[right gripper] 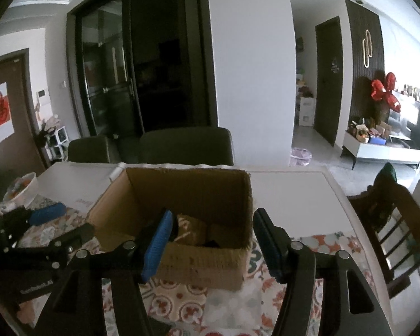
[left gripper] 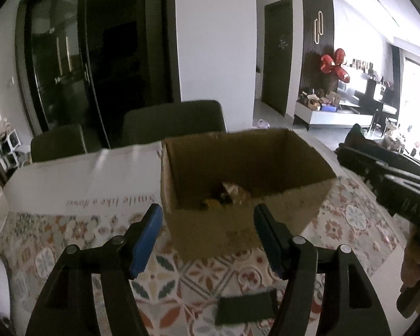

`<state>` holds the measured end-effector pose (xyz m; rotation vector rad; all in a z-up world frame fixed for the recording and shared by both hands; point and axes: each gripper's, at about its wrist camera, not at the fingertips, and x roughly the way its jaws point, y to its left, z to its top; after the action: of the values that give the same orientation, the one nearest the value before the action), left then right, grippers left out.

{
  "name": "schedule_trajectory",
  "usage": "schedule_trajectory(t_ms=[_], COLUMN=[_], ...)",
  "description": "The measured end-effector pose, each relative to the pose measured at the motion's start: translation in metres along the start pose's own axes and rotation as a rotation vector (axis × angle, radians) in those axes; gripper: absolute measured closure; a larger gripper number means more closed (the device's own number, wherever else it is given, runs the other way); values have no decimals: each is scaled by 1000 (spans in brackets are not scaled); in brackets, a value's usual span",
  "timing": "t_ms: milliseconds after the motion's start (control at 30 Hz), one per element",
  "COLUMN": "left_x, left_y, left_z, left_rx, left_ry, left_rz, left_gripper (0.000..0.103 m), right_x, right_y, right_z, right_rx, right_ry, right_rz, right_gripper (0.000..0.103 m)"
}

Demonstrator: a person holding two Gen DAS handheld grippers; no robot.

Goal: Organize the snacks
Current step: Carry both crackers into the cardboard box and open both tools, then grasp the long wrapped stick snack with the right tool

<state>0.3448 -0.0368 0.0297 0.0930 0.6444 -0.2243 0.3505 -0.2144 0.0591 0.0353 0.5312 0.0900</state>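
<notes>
An open cardboard box (left gripper: 238, 229) stands on the patterned tablecloth; it also shows in the right wrist view (right gripper: 198, 260). Snack packets (left gripper: 226, 196) lie at its bottom, seen in the right wrist view (right gripper: 193, 229) as brownish wrappers. My left gripper (left gripper: 207, 221) is open and empty, just in front of the box's near wall. My right gripper (right gripper: 212, 226) is open and empty, at the box's near rim. The right gripper's body (left gripper: 392, 184) shows at the right of the left wrist view, and the left gripper (right gripper: 42, 232) at the left of the right wrist view.
A white bowl with food (right gripper: 21, 189) sits at the table's left edge. A white mat with lettering (left gripper: 84, 179) lies left of the box. Dark chairs (left gripper: 173, 123) stand behind the table, a wooden chair (right gripper: 389, 224) at its right. A dark flat object (left gripper: 243, 305) lies near me.
</notes>
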Motion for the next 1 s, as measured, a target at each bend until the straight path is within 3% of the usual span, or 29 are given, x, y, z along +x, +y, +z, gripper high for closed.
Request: schedule_trajectory(t_ms=[200, 300, 567, 733, 1000], left_x=[-9, -13, -21, -22, -23], left_y=[-8, -13, -24, -30, -45], left_z=[-26, -38, -68, -80, -105], left_rx=[-15, -2, 39, 36, 8], left_ry=[28, 25, 32, 38, 52], left_rz=[-22, -22, -53, -66, -74], left_gripper=[36, 30, 16, 15, 14], right_x=[-20, -29, -46, -50, -45], right_y=[-7, -9, -17, -20, -26], right_z=[-20, -33, -72, -88, -118], right_rx=[18, 26, 65, 80, 28], right_ry=[2, 2, 20, 39, 147], right_rz=[-33, -63, -117, -139, -108], right_gripper=[37, 36, 16, 14, 14])
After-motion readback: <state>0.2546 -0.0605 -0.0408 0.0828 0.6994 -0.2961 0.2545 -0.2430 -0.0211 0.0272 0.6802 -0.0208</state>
